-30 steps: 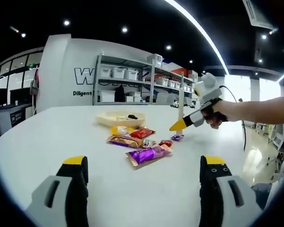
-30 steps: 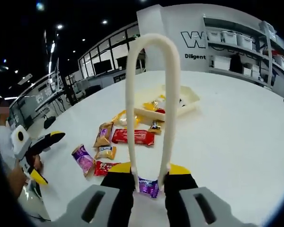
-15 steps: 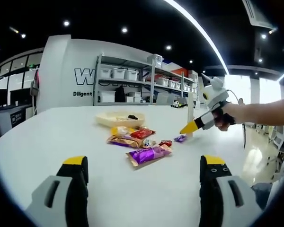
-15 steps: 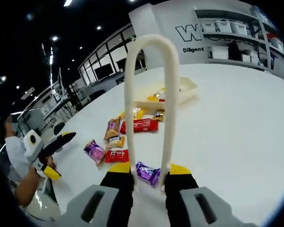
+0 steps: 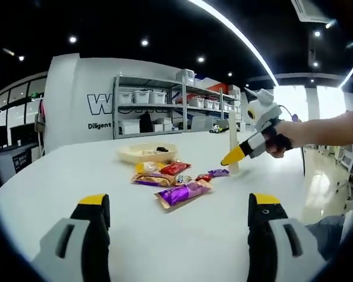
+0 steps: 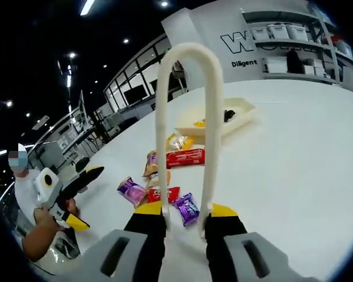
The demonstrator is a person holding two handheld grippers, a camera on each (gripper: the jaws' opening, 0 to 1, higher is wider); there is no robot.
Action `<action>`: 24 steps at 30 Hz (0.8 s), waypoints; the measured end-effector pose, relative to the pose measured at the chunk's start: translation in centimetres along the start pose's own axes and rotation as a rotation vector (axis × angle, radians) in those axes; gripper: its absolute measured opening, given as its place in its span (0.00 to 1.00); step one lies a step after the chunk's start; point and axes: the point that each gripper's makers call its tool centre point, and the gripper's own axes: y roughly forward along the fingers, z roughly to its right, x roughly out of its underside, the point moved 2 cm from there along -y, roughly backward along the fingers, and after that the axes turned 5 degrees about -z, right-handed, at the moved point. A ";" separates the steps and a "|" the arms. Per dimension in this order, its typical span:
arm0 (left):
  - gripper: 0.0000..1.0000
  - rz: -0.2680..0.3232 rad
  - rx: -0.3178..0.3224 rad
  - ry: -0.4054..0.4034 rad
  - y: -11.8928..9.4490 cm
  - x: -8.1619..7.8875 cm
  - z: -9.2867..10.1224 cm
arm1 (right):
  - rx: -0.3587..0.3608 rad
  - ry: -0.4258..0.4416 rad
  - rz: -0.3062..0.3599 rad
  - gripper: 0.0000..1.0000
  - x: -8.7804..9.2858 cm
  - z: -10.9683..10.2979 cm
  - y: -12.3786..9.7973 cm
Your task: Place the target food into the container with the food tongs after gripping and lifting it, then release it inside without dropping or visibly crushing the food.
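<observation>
A small purple-wrapped candy (image 6: pixel 187 208) lies on the white table (image 6: pixel 294 158) between the two arms of the cream food tongs (image 6: pixel 188 126), just ahead of the right gripper (image 6: pixel 186 218); that gripper's yellow-tipped jaws are closed against the tongs' arms, holding them upright with the looped end pointing away; the tongs' tips do not press the candy. Just left of it lie a red packet (image 6: pixel 165 195) and a purple snack bag (image 6: pixel 132 191); farther ahead sit a long red wrapper (image 6: pixel 185 157), a brown-and-yellow packet (image 6: pixel 151 165) and a yellow one (image 6: pixel 179 141), their print too small to read; beyond them stands the shallow cream tray (image 6: pixel 238 113), some pieces inside. The left gripper (image 5: pixel 179 212) hangs over bare table short of the pile, jaws spread wide and holding nothing. On the far wall (image 5: pixel 67 97) reads a large "W" and "Diligent", both cut off by shelving (image 5: pixel 159 106) stacked with white bins.
</observation>
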 end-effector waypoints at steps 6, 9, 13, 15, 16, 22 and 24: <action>0.95 0.028 0.006 -0.001 -0.3 -0.4 0.0 | 0.010 -0.001 -0.001 0.20 0.4 0.4 -0.1; 0.95 0.023 0.014 -0.017 -0.2 -0.3 0.0 | 0.011 -0.001 -0.002 0.20 0.5 0.3 -0.1; 0.95 0.026 0.018 -0.019 -0.2 -0.3 0.1 | 0.013 -0.010 0.006 0.20 0.2 0.2 0.1; 0.95 0.023 0.020 -0.020 -0.2 -0.3 0.1 | 0.015 -0.014 0.007 0.20 0.1 0.2 0.1; 0.95 0.022 0.020 -0.018 -0.1 -0.2 0.1 | 0.015 -0.015 0.005 0.20 0.0 0.2 0.2; 0.95 0.017 0.020 -0.033 -0.1 -0.2 0.0 | 0.022 -0.033 0.010 0.20 -0.5 0.1 0.1; 0.95 0.019 0.020 -0.066 -0.1 -0.3 -0.2 | 0.021 -0.033 0.014 0.20 -0.8 0.1 0.1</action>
